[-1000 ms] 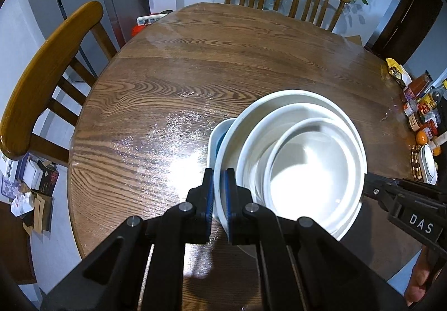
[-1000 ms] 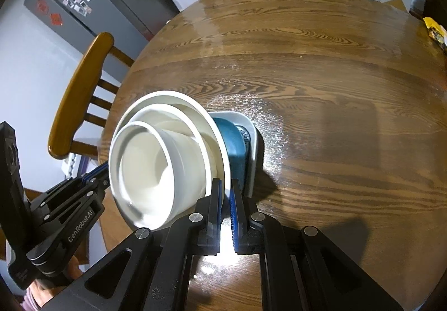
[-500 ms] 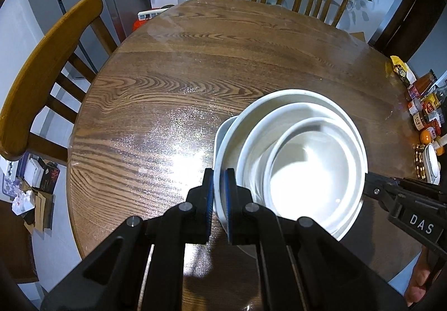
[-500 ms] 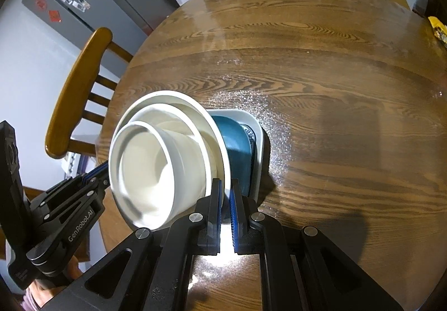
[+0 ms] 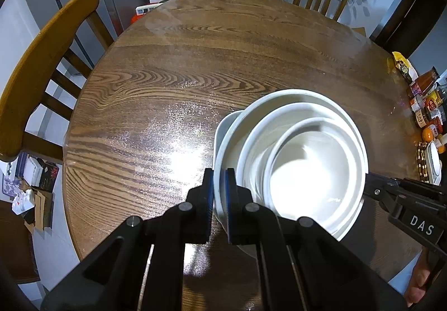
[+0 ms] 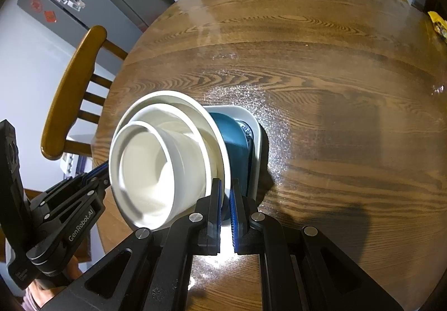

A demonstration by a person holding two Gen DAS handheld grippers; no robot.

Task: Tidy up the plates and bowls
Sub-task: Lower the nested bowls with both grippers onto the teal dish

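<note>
Now both are carrying: left hand-held gripper (image 5: 219, 193) and right hand-held gripper (image 6: 226, 207) are clenching opposite rims of the white bowl stack (image 5: 301, 168), drifting over the square dish (image 6: 252, 132) with the teal plate (image 6: 233, 143) on the surface (image 5: 195, 73).

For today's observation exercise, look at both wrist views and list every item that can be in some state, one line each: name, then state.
Left claw: shut on the rim of the large white bowl.
Right claw: shut on the opposite rim.
Large white bowl: gripped on both sides, tilted.
Smaller white bowls: nested inside it.
White tray: flat on the table, under the stack.
Teal dish: lying in the tray.
Table: glossy.
</note>
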